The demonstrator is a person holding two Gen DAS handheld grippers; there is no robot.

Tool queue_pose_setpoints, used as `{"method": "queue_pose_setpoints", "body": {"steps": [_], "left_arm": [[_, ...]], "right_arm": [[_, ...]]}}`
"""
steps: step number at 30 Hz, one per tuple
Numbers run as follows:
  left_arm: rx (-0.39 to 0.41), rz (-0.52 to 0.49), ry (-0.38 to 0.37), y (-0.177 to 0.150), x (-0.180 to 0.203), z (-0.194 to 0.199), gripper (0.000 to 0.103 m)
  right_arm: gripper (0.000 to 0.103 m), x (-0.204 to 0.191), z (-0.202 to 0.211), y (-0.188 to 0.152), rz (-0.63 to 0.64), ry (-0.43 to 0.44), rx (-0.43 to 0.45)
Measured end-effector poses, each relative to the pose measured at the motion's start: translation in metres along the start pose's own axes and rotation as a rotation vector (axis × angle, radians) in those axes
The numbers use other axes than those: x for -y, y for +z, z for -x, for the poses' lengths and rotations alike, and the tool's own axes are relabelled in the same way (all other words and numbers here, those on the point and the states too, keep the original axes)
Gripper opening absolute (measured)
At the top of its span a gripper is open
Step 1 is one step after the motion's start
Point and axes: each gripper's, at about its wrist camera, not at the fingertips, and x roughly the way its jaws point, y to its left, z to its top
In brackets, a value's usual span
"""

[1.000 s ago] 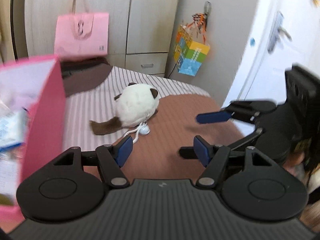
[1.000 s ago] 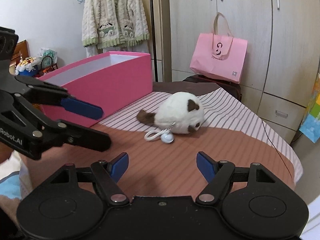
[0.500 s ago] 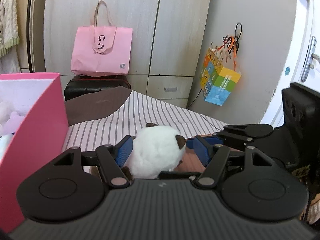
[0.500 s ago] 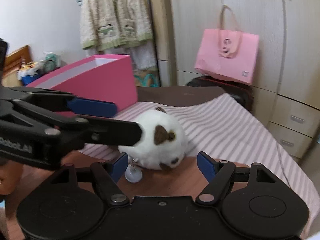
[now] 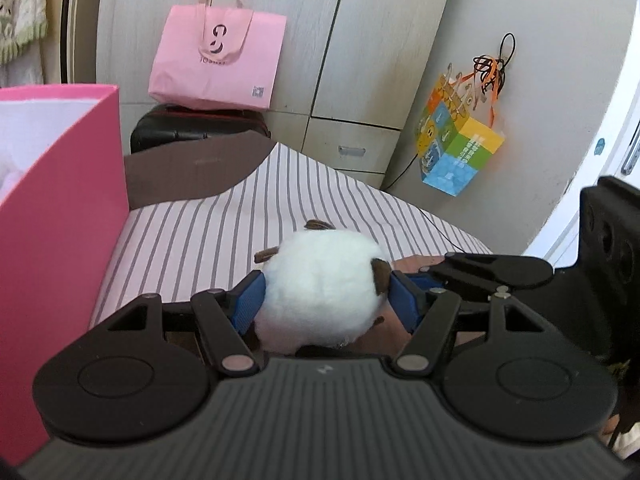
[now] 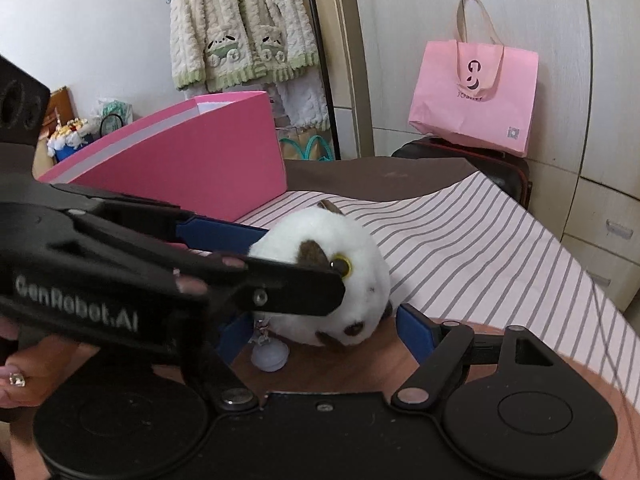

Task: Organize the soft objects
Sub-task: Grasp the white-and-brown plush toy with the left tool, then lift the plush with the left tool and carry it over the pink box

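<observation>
A round white plush cat (image 5: 320, 300) with brown ears lies on the bed's striped cover (image 5: 248, 216), just beside a pink box (image 5: 60, 208) that stands open at its left, as a person closes in on it with two hand-held tongs. The left gripper (image 5: 324, 300) straddles the toy, its blue pads at either flank and appearing to touch the fur, though the fluff hides whether they truly press. The right gripper (image 6: 320, 328) comes at the toy's face from the other side with its jaws set wide around it; they have just been closing a little with the toy between them, and the right-hand pad stands clear of the fur, so no grip is made there. In the right wrist view one finger of the left tongs crosses in front of the toy's head, beside a yellow eye. A pale charm (image 6: 270, 356) on a short chain hangs from the toy and rests on the brown sheet (image 6: 360, 364). The toy looks light and very soft, likely to squash and bulge under a pinch, so a hold across the widest part of the body seems safest, keeping off the ears and the dangling charm.
</observation>
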Motion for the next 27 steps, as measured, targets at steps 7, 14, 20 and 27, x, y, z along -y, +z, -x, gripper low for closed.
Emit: {"method": "queue_pose_setpoints", "body": {"steps": [7,14,20,27], "left_arm": [[-0.032,-0.021,-0.005,-0.005,-0.002,0.000,0.067],[-0.052,-0.050,-0.023,-0.012,0.005,0.017,0.060],[-0.086,-0.038,-0.062,-0.019,0.008,0.040,0.060],[-0.050,-0.074,-0.107,-0.034,0.017,0.079,0.059]], "right_arm": [[0.066,-0.019,0.012,-0.004,0.025,-0.056,0.040],[0.063,-0.034,0.023,-0.010,-0.004,-0.093,0.045],[0.063,-0.056,0.042,-0.014,-0.025,-0.117,0.007],[0.063,-0.091,0.072,-0.021,-0.010,-0.169,0.009]]}}
